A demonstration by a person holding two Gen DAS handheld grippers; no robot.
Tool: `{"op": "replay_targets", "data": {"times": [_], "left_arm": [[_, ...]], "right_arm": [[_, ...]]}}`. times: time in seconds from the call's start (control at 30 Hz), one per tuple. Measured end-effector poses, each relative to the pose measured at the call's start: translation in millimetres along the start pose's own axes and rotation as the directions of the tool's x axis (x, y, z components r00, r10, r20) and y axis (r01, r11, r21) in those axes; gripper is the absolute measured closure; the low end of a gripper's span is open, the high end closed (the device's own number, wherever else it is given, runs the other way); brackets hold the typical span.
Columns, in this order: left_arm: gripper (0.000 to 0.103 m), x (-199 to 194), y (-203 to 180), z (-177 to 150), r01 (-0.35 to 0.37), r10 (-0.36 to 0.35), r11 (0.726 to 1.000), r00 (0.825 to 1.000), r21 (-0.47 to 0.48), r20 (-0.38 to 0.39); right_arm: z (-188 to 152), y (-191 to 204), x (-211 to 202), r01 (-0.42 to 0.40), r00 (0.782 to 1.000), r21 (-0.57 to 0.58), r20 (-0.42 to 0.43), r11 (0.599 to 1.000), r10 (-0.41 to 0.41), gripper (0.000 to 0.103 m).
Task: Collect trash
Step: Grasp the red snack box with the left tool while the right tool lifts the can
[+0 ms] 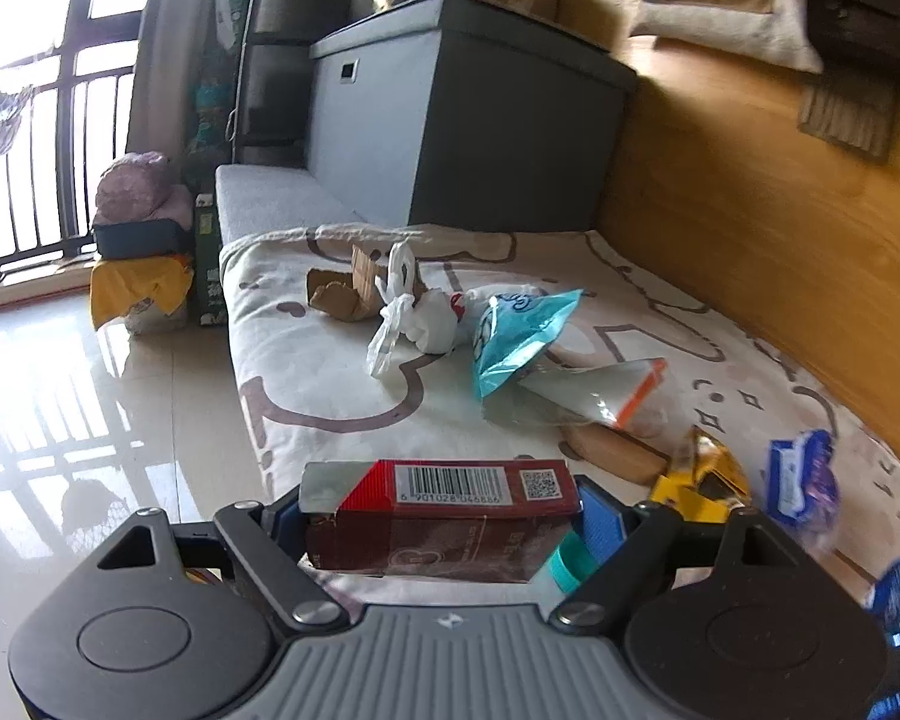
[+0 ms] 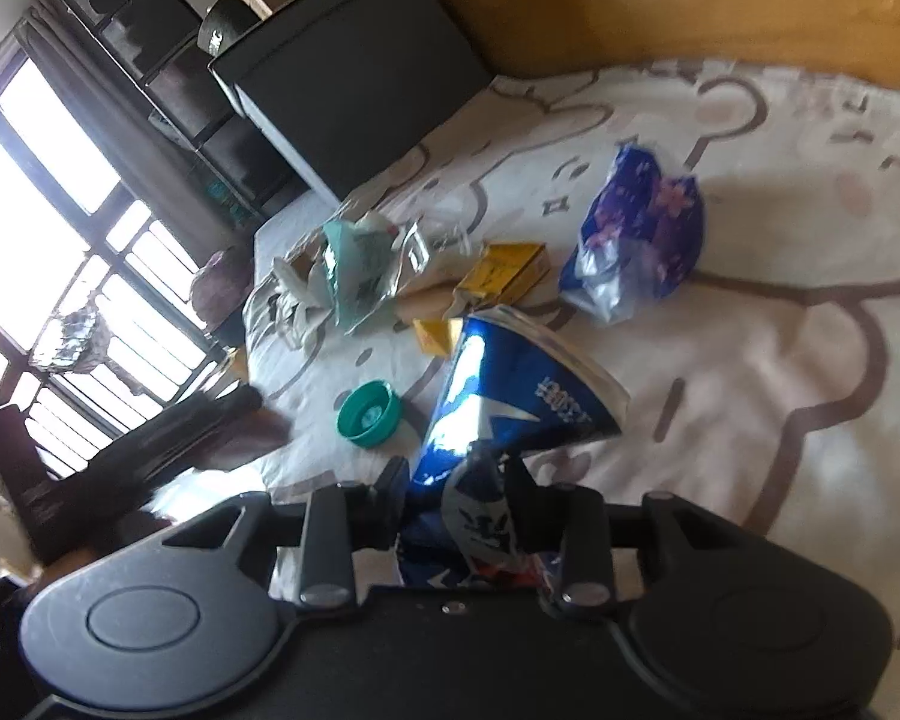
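Red cigarette box (image 1: pixel 444 516) clamped in left gripper (image 1: pixel 444 531), blue wrapper (image 2: pixel 498 420) pinched in right gripper (image 2: pixel 456 492).

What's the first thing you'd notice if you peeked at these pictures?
Each tool already holds some trash: the left tool pinches a red box with a barcode, and the right tool squeezes a crushed blue can. Behind them, more litter lies on the bear-print blanket, like a teal lid and a purple wrapper.
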State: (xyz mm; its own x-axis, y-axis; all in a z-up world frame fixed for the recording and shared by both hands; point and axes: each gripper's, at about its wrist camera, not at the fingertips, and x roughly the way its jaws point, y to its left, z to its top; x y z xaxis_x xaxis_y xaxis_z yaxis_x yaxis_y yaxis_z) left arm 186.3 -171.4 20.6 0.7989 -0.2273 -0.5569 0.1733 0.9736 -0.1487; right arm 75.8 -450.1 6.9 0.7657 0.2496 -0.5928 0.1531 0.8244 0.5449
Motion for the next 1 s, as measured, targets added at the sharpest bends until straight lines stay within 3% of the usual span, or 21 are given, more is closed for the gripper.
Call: {"op": "replay_targets", "data": {"times": [0.23,0.43,1.0], "left_arm": [[0.018,-45,8,-2,0.026,-0.027,0.999,1.000,0.044,0.016],[0.018,-79,21,-2,0.023,-0.025,0.998,0.999,0.065,0.028],[0.018,-127,86,5,-0.105,0.104,0.994,0.994,0.028,0.034]], "right_arm": [[-4,25,-13,0.066,0.996,-0.082,0.060,0.994,-0.061,0.068],[-7,56,-19,0.082,0.993,-0.168,0.103,0.982,-0.065,0.068],[-20,147,10,0.078,0.990,-0.355,0.135,0.932,-0.031,0.068]]}}
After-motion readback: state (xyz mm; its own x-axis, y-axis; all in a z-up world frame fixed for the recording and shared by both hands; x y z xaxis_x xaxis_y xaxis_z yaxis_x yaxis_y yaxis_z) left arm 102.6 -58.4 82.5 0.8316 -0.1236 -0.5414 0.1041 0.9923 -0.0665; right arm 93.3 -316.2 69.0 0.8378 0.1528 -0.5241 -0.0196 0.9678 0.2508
